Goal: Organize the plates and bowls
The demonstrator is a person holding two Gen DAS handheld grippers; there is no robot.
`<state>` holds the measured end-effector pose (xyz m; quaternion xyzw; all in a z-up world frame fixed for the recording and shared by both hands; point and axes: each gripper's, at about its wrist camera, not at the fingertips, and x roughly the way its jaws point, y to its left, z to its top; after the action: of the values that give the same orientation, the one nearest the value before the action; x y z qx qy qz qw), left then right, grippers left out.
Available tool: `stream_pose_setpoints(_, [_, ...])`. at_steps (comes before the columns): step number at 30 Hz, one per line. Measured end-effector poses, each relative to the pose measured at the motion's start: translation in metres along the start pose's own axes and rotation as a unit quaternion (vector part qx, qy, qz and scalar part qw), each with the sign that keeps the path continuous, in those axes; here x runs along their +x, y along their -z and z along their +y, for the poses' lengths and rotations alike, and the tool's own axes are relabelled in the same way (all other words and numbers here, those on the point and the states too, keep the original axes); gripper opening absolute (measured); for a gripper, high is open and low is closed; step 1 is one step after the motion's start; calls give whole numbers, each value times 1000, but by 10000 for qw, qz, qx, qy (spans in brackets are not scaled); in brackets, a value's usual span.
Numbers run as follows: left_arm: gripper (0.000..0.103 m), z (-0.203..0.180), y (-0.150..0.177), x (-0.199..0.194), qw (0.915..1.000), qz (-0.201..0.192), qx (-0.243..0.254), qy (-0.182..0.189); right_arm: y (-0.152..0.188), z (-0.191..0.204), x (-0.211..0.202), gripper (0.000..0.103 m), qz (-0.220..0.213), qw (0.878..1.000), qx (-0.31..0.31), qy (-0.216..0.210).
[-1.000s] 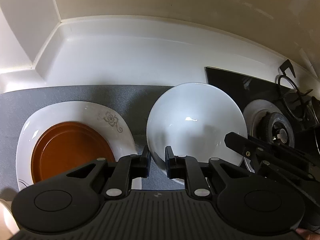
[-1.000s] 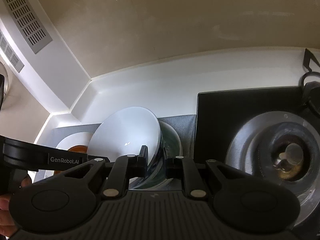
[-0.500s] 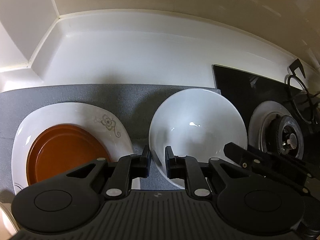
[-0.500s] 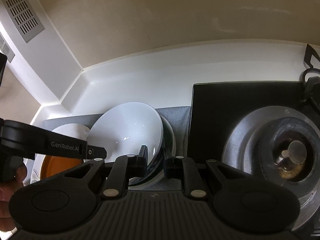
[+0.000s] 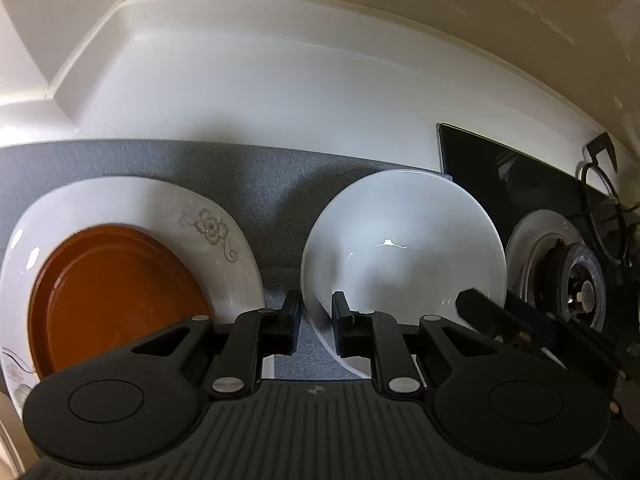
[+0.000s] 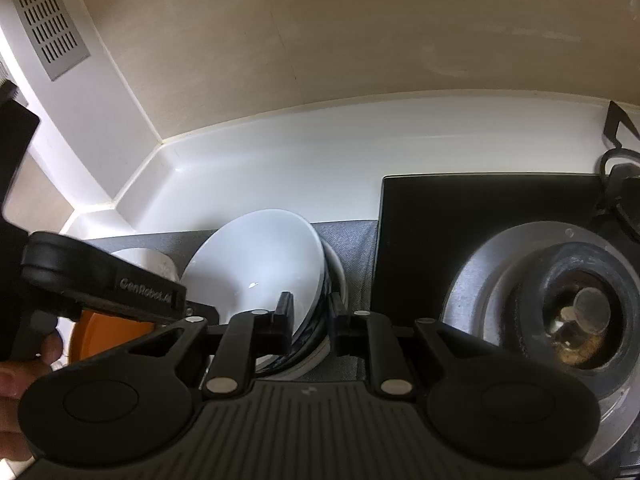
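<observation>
A white bowl (image 5: 404, 256) is tilted over a stack of bowls on the grey mat (image 5: 264, 176). My left gripper (image 5: 317, 316) is shut on its near left rim. In the right wrist view the white bowl (image 6: 260, 264) leans on the stacked bowls (image 6: 334, 276) beneath it, and my right gripper (image 6: 310, 316) is shut on the rims at their near edge. An orange plate (image 5: 112, 296) lies on a white flower-patterned plate (image 5: 216, 232) at the left.
A black gas hob (image 6: 460, 232) with a burner (image 6: 576, 312) lies to the right of the mat. The white counter backsplash (image 5: 280, 92) runs behind. A wall vent (image 6: 44, 20) is at upper left. A hand (image 6: 16, 372) holds the left gripper.
Both grippers have shifted a little left and lower with the bowl. The white bowl has sunk closer onto the stack. Both grips are unchanged.
</observation>
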<state>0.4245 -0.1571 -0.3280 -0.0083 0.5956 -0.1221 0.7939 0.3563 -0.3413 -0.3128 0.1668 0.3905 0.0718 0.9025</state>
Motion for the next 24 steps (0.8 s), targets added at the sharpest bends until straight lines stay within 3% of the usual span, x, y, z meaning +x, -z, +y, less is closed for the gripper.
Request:
stream_pose_setpoints(3, [21, 2, 1, 1, 10000, -5, -38, 86, -1, -12, -2, 27, -10, 9994, 294, -192])
stream_pose_setpoints(6, [25, 4, 0, 5, 9997, 72, -163, 166, -3, -23, -4, 30, -24, 9986, 518, -115])
stream_pose_setpoints(9, [25, 5, 1, 10, 9994, 127, -246, 205, 0, -33, 2, 34, 160, 9963, 798, -276])
stream_pose_setpoints(14, [25, -1, 4, 14, 9997, 99, -198, 59, 5, -33, 6, 39, 227, 9953, 876, -333])
stream_pose_setpoints(18, [25, -7, 6, 12, 9999, 119, -68, -69, 8, -28, 17, 50, 386, 9942, 919, -401])
stream_pose_setpoints(20, [25, -10, 8, 12, 9999, 112, -6, -104, 10, -25, 21, 51, 412, 9930, 999, -470])
stream_pose_setpoints(24, [26, -14, 15, 10, 9998, 186, -16, -55, 13, -19, 19, 38, 342, 9958, 821, -211])
